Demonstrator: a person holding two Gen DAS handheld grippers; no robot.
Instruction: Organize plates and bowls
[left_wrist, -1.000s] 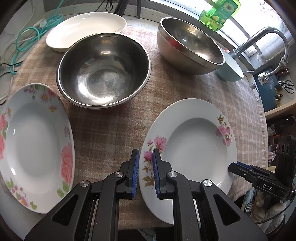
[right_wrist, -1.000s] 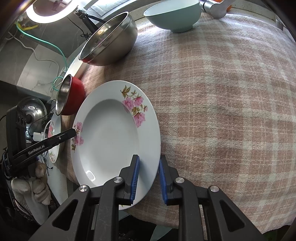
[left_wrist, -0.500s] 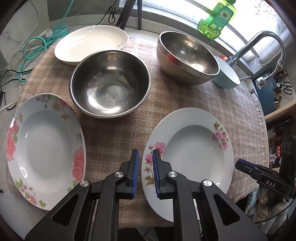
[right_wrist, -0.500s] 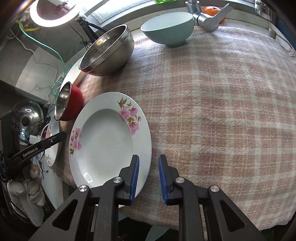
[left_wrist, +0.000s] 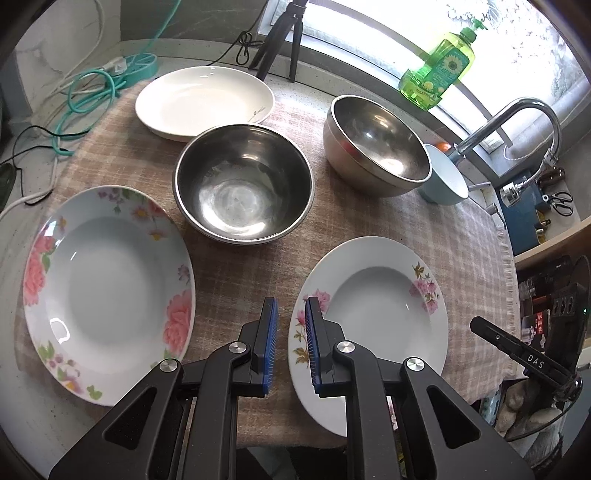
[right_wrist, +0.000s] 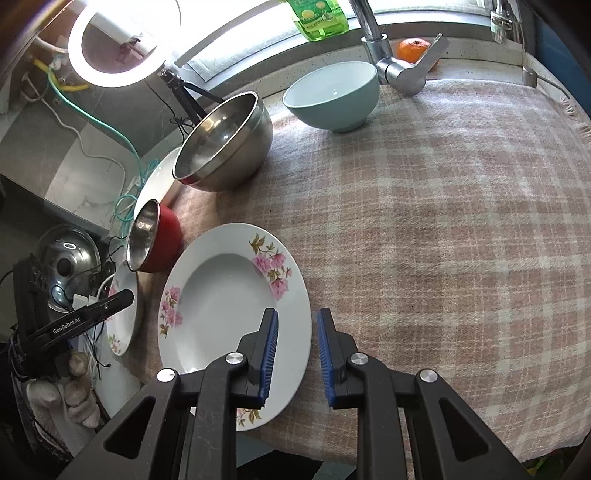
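White pink-flowered ceramic plate lies on the checked pink cloth below your left gripper and right gripper, both jaws spread, holding nothing

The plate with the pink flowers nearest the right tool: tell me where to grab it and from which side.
Take the plate by its near rim, where it overhangs the table edge, coming in level from the front. The rim is thin and flat, so one finger can slip under and one over. The right tool is open and already hovers by that rim.
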